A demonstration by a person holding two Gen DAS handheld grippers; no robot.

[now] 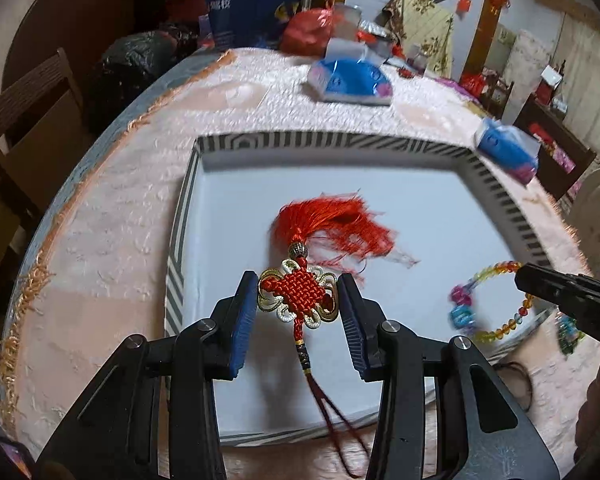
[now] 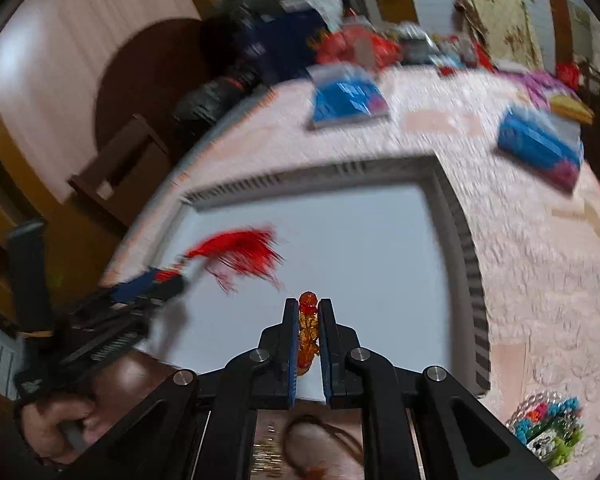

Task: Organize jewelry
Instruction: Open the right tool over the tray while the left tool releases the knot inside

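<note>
Seen from my left wrist, my left gripper clamps a red knot ornament by the flanks of its woven square, blue ribbed pads pressing either side; its long axis runs away from me, the silky red tassel fanned at the far end over a metal bead, the thin dark cord loop trailing back toward me. It hangs over a shallow white tray with a black-and-white striped rim, set on a nubbly pink tablecloth. At the right edge, my right gripper pinches a ring of clear, multicoloured beads, the beaded bracelet, over the tray's near right corner. Seen from my right wrist, much blurred, my right gripper stands nearly closed on that beaded bracelet, amber and red faceted beads stacked edge-on between the pads, pointing forward. My left gripper at the left carries the tassel above the tray.
</note>
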